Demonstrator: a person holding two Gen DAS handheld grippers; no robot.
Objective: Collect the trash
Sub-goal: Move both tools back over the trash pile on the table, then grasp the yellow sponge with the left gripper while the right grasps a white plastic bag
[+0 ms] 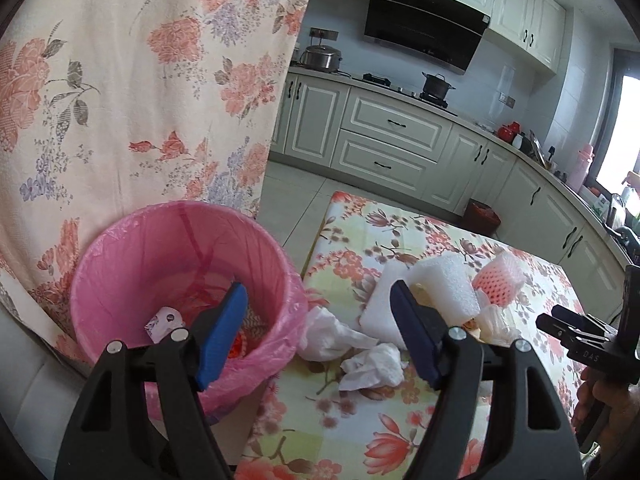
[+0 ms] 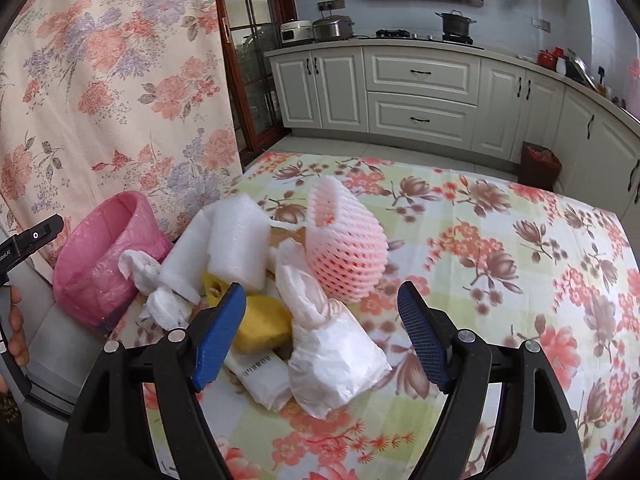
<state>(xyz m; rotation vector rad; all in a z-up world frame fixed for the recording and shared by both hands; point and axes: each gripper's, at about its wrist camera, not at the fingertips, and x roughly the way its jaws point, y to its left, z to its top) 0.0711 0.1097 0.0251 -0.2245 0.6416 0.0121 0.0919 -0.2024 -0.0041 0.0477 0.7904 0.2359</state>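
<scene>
A bin with a pink liner [image 1: 180, 280] stands off the table's left edge, a few scraps inside. My left gripper [image 1: 320, 312] is open and empty, hovering between the bin and two crumpled tissues [image 1: 340, 336]. Behind them lie a white foam block [image 1: 436, 284] and a pink foam fruit net [image 1: 500, 280]. My right gripper [image 2: 322, 300] is also open, above a white plastic bag [image 2: 336, 356] without touching it. A yellow sponge [image 2: 260, 320], white foam [image 2: 236, 240], the pink net [image 2: 344, 240] and tissues [image 2: 160, 296] crowd around the bag. The bin [image 2: 104, 264] sits at far left.
The trash lies on a floral tablecloth [image 2: 500, 280]. A floral curtain [image 1: 140, 100] hangs behind the bin. White kitchen cabinets [image 2: 420, 92] line the far wall, with a small brown bin [image 2: 540, 164] on the floor. A hand [image 2: 16, 320] holds the left gripper's frame.
</scene>
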